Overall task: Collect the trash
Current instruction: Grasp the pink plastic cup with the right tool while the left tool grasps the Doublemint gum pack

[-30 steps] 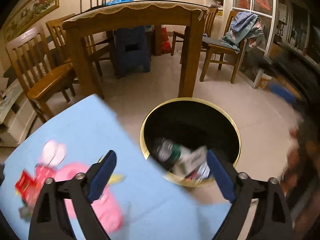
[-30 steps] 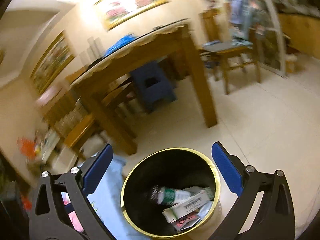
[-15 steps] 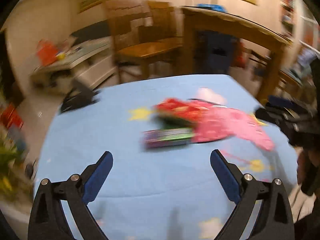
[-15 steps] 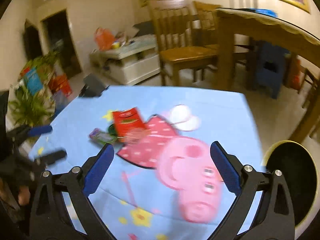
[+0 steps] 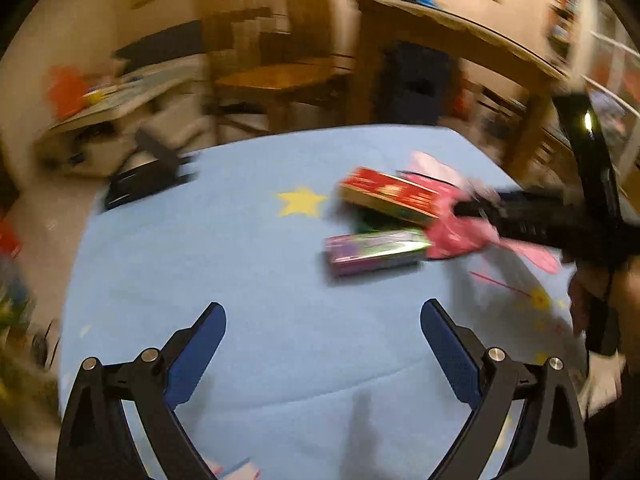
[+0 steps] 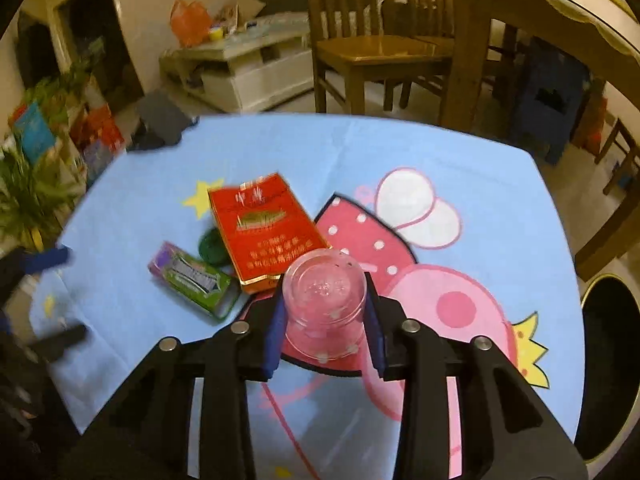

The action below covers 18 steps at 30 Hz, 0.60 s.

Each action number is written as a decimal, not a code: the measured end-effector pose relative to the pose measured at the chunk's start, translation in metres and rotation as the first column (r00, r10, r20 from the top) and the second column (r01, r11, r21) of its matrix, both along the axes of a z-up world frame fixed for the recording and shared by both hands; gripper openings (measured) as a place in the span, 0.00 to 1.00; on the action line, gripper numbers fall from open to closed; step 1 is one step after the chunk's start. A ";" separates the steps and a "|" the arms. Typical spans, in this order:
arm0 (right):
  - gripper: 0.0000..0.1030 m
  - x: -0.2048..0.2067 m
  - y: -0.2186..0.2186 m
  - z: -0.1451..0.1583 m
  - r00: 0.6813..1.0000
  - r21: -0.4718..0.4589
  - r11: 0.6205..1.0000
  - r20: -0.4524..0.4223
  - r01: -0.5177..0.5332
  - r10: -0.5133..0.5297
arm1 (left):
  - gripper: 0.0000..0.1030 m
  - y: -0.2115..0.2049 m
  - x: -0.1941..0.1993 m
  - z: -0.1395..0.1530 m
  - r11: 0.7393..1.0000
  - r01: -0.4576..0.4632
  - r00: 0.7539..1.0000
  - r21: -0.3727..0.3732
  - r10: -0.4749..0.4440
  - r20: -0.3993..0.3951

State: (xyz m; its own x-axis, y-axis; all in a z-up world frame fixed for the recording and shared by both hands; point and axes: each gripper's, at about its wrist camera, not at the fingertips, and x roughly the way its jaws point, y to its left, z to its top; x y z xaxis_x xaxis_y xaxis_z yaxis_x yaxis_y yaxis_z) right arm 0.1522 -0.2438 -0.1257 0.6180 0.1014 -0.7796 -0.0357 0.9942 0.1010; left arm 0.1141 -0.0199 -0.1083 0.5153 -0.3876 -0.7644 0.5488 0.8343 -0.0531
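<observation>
Both grippers swung from bin to table. Right gripper [image 6: 325, 322] now clamps clear cup [image 6: 325, 296]; left gripper [image 5: 323, 354] fingers apart, empty. Slick cup may slip.

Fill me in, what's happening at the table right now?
The right gripper is shut on a clear plastic cup over the blue cartoon tablecloth. The left gripper is open and holds nothing, with its fingers over the cloth. A red box, a purple-and-green pack and a small green thing lie on the cloth. The black bin stands off the table's right edge.
</observation>
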 end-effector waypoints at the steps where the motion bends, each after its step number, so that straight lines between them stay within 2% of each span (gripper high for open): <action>1: 0.33 -0.005 -0.005 0.008 1.000 0.022 1.000 0.022 0.010 -0.010 | 0.92 -0.009 0.005 -0.001 0.998 0.055 0.999 0.011 -0.055 -0.001; 2: 0.33 -0.010 -0.009 0.015 0.999 0.032 0.999 0.034 0.016 -0.017 | 0.92 -0.017 0.010 -0.002 0.995 0.098 0.995 0.027 -0.098 -0.001; 4: 0.33 -0.020 -0.021 0.026 0.997 0.056 0.998 0.060 0.042 -0.046 | 0.92 -0.034 0.023 -0.005 0.990 0.121 0.993 0.066 -0.121 -0.013; 6: 0.33 -0.028 -0.035 0.033 0.995 0.094 0.994 0.071 0.064 -0.071 | 0.92 -0.046 0.032 -0.007 0.994 0.110 0.992 0.019 -0.109 -0.061; 11: 0.33 -0.037 -0.056 0.041 0.992 0.128 0.988 0.078 0.091 -0.101 | 0.92 -0.072 0.053 -0.023 0.999 -0.043 0.989 -0.027 0.038 -0.145; 13: 0.33 -0.038 -0.057 0.043 0.992 0.126 0.988 0.082 0.085 -0.095 | 0.90 -0.080 0.058 -0.030 0.995 -0.100 0.986 0.030 0.103 -0.134; 15: 0.33 -0.040 -0.054 0.045 0.992 0.124 0.989 0.089 0.077 -0.088 | 0.89 -0.082 0.061 -0.039 0.991 -0.131 0.979 0.031 0.135 -0.156; 16: 0.33 -0.040 -0.054 0.047 0.992 0.125 0.989 0.094 0.072 -0.085 | 0.86 -0.082 0.062 -0.041 0.989 -0.147 0.975 0.032 0.150 -0.165; 17: 0.33 -0.042 -0.054 0.049 0.992 0.127 0.989 0.100 0.070 -0.083 | 0.84 -0.084 0.059 -0.041 0.986 -0.160 0.976 0.045 0.164 -0.141; 18: 0.33 -0.043 -0.055 0.051 0.991 0.128 0.989 0.106 0.069 -0.083 | 0.75 -0.087 0.056 -0.041 0.982 -0.172 0.976 0.078 0.180 -0.118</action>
State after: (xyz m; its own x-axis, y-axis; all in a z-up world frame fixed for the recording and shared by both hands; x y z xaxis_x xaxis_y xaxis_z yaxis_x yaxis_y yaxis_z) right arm 0.1088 -0.2992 -0.0745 0.7096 0.1422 -0.6901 0.0218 0.9745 0.2231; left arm 0.1696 -0.1070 -0.1493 0.4706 -0.2449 -0.8477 0.3854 0.9213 -0.0522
